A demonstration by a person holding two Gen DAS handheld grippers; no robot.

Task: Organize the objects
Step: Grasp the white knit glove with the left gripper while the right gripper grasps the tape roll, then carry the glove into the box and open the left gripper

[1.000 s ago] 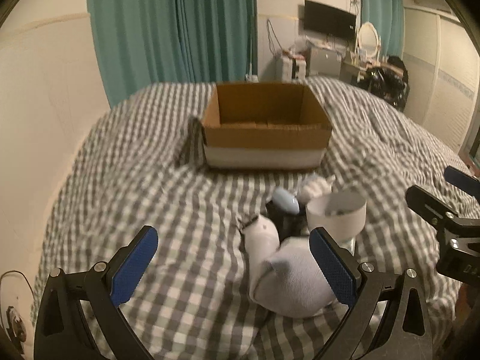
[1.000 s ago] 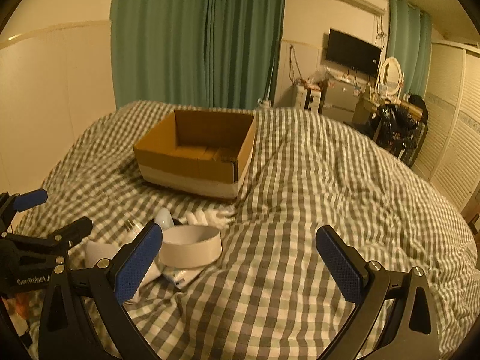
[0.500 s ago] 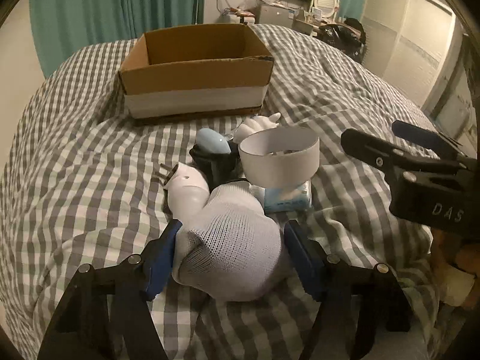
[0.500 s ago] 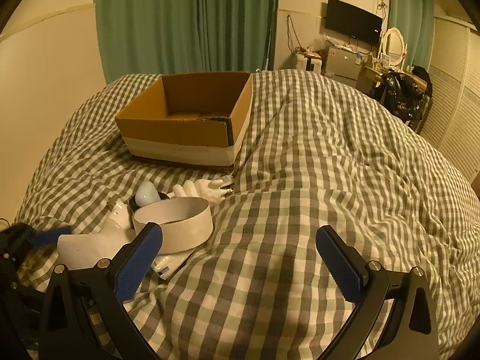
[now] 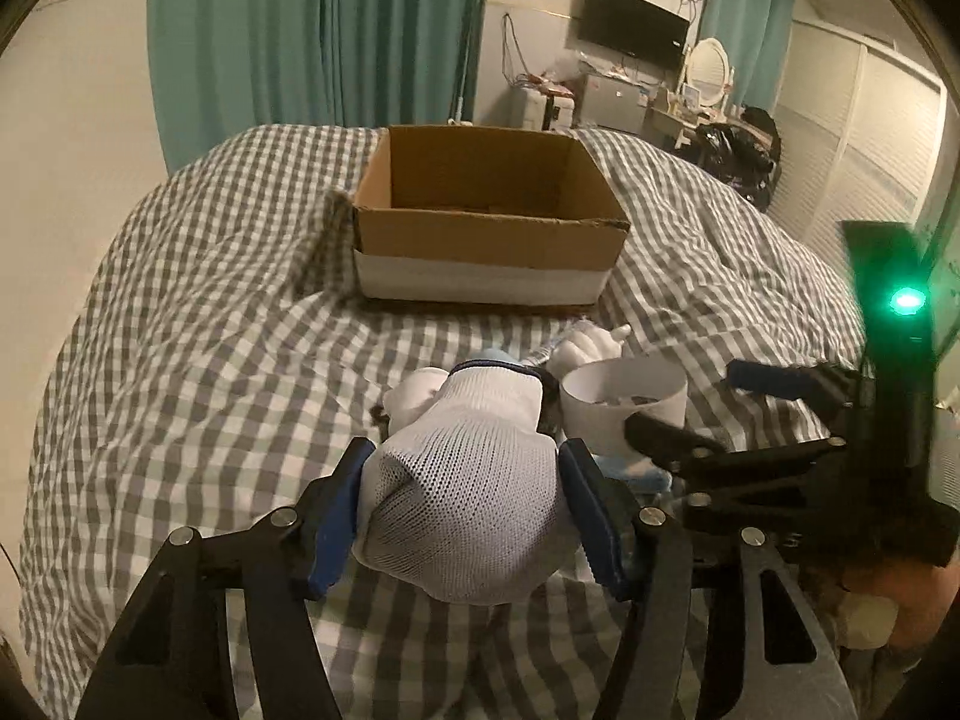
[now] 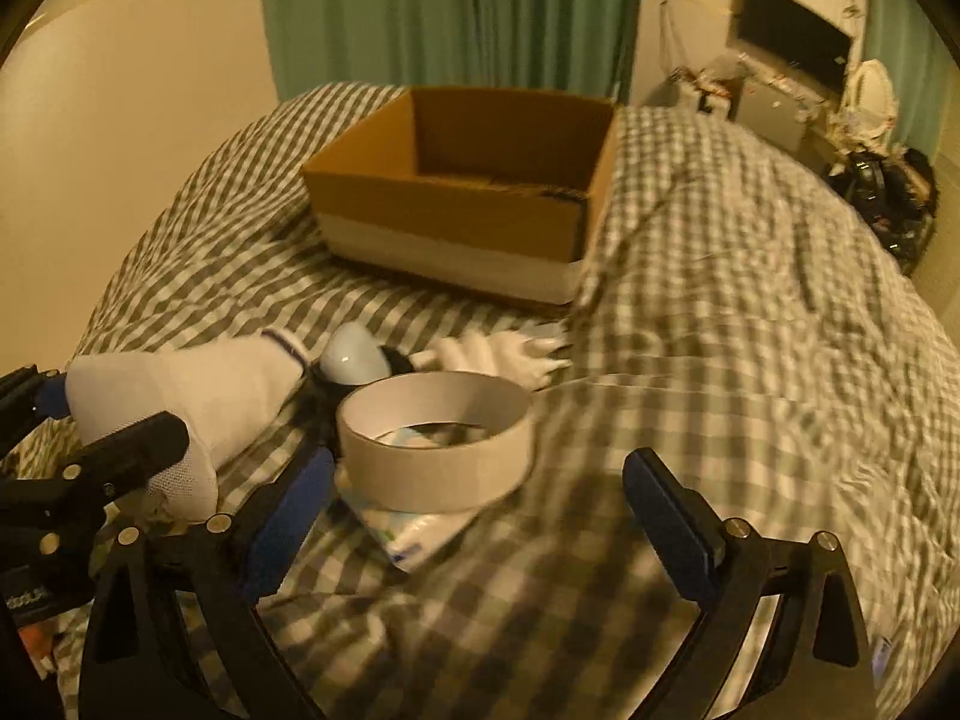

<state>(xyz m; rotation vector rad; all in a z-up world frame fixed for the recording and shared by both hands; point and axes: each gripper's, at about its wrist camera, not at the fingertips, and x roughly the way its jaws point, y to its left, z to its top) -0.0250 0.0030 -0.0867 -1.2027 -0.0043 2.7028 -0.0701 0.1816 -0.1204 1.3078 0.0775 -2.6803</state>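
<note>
My left gripper is clamped on a white knit sock, both blue pads pressed into its bunched toe end; I judge it soft, light and floppy, so gripping the thick middle should stop it slipping; it is mesh-textured, with a dark band at the cuff, and sits among a small pile on the checked bedcover, near the open cardboard box; my right gripper hangs with its jaws wide apart beside a white tape ring.

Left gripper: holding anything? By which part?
Yes: left gripper fingers clamp the white sock across its bulky closed end; right gripper holds nothing.
</note>
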